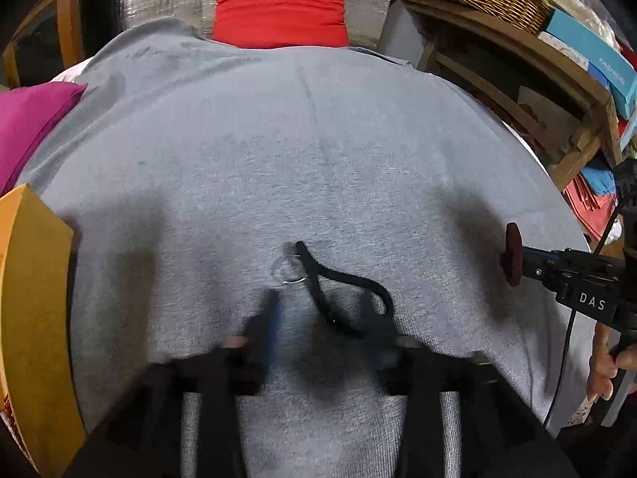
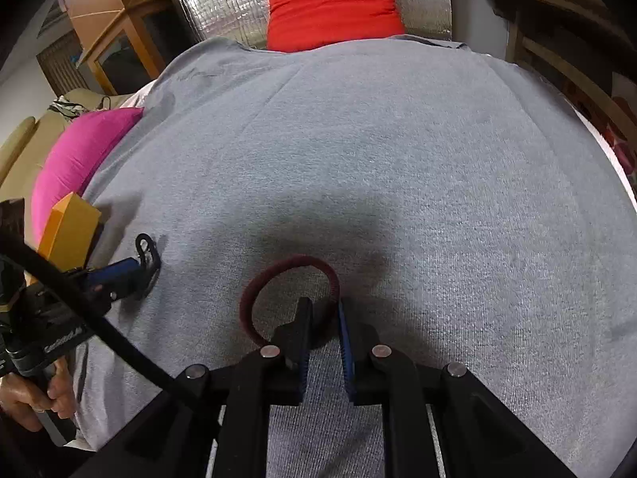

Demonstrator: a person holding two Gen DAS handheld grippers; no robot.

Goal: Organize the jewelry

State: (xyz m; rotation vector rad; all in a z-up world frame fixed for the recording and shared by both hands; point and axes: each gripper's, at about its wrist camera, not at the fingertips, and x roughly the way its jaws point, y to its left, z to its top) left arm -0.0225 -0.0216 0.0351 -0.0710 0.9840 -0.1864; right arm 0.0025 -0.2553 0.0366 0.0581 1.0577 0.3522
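The maroon bangle [image 2: 290,298] stands upright in the right claw [image 2: 323,314], which is narrowed onto its rim: one finger inside the ring, the other outside, so it is pinched by its thickness and lifted off the grey cloth [image 2: 398,159] covering the table. From the left wrist view it shows edge-on at about three o'clock [image 1: 513,254], well apart from the other pieces.

The left claw [image 1: 318,310] is blurred, its fingers apart to a moderate width, low over the cloth. Between them at twelve o'clock lies a black cord [image 1: 342,283] with a thin silver ring [image 1: 287,271] just beside its far end. The right finger seems to touch the cord, but I cannot tell whether it grips anything.

An orange box [image 1: 32,298] sits at nine o'clock on the table's edge, probably where the jewelry is meant to go.
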